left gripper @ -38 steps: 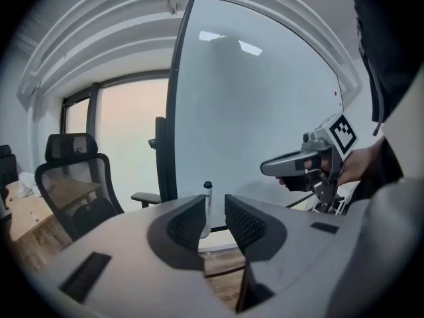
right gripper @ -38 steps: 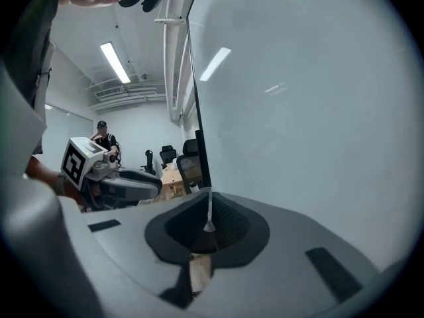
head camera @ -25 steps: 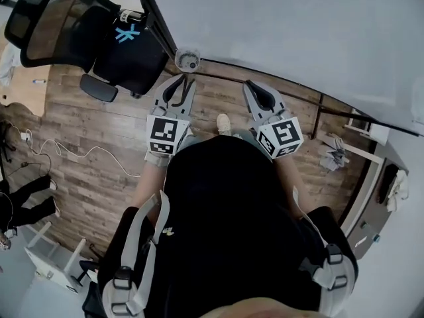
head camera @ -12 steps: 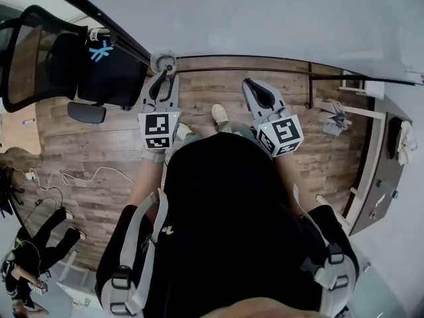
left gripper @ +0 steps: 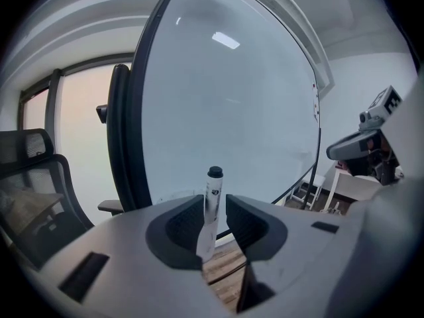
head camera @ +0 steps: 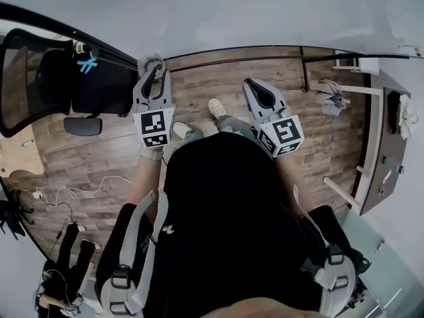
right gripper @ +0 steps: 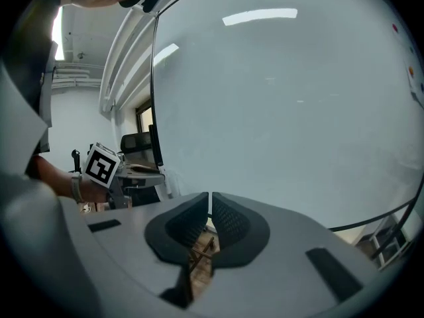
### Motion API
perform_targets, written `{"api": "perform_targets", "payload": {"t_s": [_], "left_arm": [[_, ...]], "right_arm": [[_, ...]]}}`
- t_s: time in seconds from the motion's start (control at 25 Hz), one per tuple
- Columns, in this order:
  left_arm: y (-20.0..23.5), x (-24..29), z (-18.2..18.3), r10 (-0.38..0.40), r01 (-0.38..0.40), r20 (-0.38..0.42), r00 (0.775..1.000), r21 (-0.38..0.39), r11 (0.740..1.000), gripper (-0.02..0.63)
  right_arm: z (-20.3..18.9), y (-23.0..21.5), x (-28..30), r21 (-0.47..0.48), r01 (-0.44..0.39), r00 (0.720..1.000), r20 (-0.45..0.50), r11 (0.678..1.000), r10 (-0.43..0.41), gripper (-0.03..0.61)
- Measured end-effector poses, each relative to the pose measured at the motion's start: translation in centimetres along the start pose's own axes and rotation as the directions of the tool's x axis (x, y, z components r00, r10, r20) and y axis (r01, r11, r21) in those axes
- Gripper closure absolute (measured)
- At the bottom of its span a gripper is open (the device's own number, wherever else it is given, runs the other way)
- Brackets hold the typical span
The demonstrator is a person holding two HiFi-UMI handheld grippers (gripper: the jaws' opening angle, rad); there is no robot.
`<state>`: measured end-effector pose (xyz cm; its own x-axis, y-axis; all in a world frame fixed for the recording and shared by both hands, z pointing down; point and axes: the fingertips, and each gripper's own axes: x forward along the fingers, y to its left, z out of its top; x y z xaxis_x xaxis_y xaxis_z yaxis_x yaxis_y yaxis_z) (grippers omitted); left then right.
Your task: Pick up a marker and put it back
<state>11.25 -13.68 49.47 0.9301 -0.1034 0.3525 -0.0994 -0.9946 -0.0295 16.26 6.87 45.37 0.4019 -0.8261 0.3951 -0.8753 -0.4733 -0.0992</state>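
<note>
A white marker (left gripper: 211,207) with a black cap stands upright between the jaws of my left gripper (left gripper: 214,211), which is shut on its barrel. In the head view this left gripper (head camera: 153,71) is held up to the lower edge of the big whiteboard (head camera: 232,12), with the marker's end (head camera: 154,63) at its tip. My right gripper (head camera: 256,90) hangs beside it over the wooden floor. In its own view the right gripper (right gripper: 209,207) is shut with nothing between its pads. The whiteboard (right gripper: 285,105) fills the space ahead of both grippers.
A black office chair (head camera: 66,78) stands left of the left gripper. A brown table (head camera: 387,131) and white frame parts (head camera: 331,95) are at the right. Cables (head camera: 66,194) trail over the floor at the left. The person's shoes (head camera: 217,106) are between the grippers.
The head view has swung, so the chair and floor shift right. My left gripper with the marker has moved left and up along the whiteboard's edge. The right gripper has barely moved.
</note>
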Motion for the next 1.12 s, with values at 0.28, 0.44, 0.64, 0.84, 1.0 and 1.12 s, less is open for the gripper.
{"api": "perform_targets", "payload": {"t_s": [0.28, 0.44, 0.64, 0.84, 1.0, 1.12], "left_arm": [[0.4, 0.5, 0.3, 0.032, -0.031, -0.011, 0.999, 0.028, 0.999, 0.512], [0.4, 0.9, 0.6, 0.024, -0.023, -0.018, 1.0, 0.044, 0.999, 0.512], [0.1, 1.4, 1.2, 0.024, -0.023, -0.023, 0.999, 0.058, 0.998, 0.514], [0.0, 1.2, 1.0, 0.014, -0.012, -0.029, 0.999, 0.052, 0.999, 0.519], [0.0, 0.9, 0.9, 0.019, -0.018, -0.027, 0.999, 0.052, 0.998, 0.531], [0.0, 0.8, 0.8, 0.019, -0.018, -0.031, 0.999, 0.049, 0.999, 0.532]], "right_arm": [[-0.2, -0.4, -0.8, 0.015, 0.031, 0.999, 0.005, 0.999, -0.031, 0.552], [-0.1, -0.3, -0.7, 0.02, 0.041, 0.999, 0.009, 0.999, -0.041, 0.552], [0.1, -0.5, -0.9, 0.025, 0.045, 0.999, 0.017, 0.999, -0.046, 0.552], [0.1, -0.2, -0.7, 0.029, 0.044, 0.999, 0.017, 0.999, -0.044, 0.552], [-0.1, -0.2, -0.6, 0.032, 0.037, 0.999, 0.018, 0.999, -0.037, 0.552], [-0.1, -0.2, -0.5, 0.03, 0.028, 0.999, 0.019, 0.999, -0.029, 0.552]]}}
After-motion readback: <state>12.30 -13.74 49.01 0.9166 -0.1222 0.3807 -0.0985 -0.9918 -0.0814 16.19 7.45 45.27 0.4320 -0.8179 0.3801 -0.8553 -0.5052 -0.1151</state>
